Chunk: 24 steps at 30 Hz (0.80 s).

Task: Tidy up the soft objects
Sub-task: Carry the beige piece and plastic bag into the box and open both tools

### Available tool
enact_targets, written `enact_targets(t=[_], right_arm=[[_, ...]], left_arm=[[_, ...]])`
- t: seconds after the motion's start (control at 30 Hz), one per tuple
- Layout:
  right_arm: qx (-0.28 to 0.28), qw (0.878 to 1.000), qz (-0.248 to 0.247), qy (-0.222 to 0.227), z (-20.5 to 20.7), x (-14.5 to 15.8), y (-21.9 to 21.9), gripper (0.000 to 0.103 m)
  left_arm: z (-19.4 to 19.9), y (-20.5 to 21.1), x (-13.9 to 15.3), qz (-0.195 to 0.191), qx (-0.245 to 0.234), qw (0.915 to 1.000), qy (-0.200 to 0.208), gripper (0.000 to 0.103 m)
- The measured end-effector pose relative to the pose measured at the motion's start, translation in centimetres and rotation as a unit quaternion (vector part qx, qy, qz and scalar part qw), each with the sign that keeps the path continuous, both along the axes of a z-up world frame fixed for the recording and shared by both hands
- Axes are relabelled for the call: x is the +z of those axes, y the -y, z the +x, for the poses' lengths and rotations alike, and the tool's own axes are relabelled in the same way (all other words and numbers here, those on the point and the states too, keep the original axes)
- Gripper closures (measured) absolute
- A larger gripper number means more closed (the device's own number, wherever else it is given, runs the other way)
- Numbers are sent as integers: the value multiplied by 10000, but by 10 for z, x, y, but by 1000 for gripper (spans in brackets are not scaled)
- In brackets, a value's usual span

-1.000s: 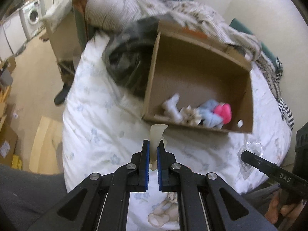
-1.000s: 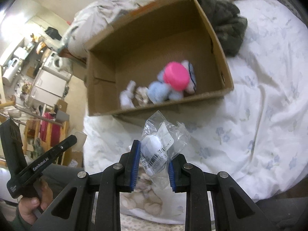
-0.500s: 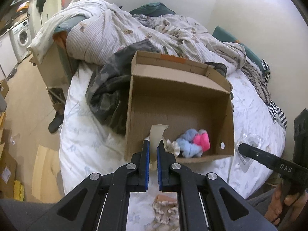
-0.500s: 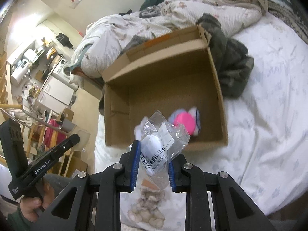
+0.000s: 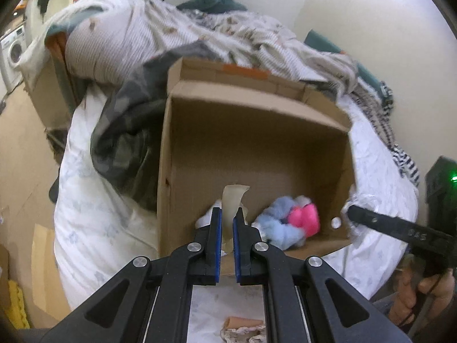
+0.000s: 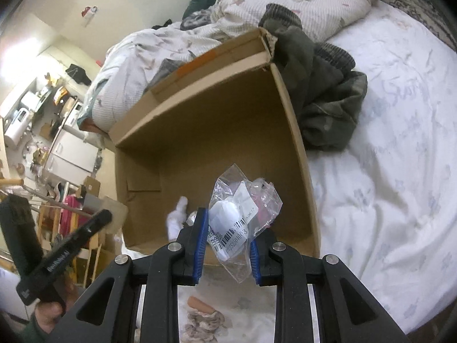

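An open cardboard box (image 5: 200, 154) lies on the bed; it also shows in the right wrist view (image 6: 297, 143). Inside are a blue soft toy (image 5: 278, 224), a pink one (image 5: 307, 218) and a white one (image 6: 175, 218). My left gripper (image 5: 227, 220) is shut on a pale cream soft piece (image 5: 232, 201), held over the box's near edge. My right gripper (image 6: 227, 228) is shut on a clear plastic bag with a white soft item (image 6: 228, 220), also over the near edge.
A dark green garment (image 6: 322, 97) lies beside the box on the white floral sheet (image 6: 385, 171). Rumpled bedding (image 5: 171, 28) is piled behind. A small plush toy (image 6: 204, 318) lies on the sheet below the grippers. The floor and furniture are to the left.
Both grippers have moved forward toward the box, which now looms larger; their held items now hang over its near edge. Both grips are unchanged.
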State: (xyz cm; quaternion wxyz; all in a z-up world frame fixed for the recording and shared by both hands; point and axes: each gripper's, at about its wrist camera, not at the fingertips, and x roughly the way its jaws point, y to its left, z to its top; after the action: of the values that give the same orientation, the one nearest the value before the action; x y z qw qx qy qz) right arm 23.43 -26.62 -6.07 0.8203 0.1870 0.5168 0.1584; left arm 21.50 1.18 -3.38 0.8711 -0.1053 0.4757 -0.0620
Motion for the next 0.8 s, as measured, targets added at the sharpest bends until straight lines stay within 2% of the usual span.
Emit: enact_targets(t=[0.2,0.4,0.47,0.53,0.63,0.8], right_arm=[[200,9997,-161,-45,8,-9,-13,75],[348,9993,-145,-38,9,-13,-23,75],[267,9990,-361,1,10,-12,-23,75],[85,9958,-906,-4,11,-14,-21,75],[-48,9973,-693,-233,13,-21,-11,75],[-93,9963,-823,-249,13,-23,-8,75]], left_arm=[[8,4,-13,-38,-43,10000,-56,96],[9,10,-21,127,-92,9997,-202,96],[9,12,-23,112,-136,9995,-257,96],[9,14,-24,166,-153,9994,-280,96],[9,14,-26,189,-142,9992,-312,96],[10,13,-27,212,-84,9992,-315,96]])
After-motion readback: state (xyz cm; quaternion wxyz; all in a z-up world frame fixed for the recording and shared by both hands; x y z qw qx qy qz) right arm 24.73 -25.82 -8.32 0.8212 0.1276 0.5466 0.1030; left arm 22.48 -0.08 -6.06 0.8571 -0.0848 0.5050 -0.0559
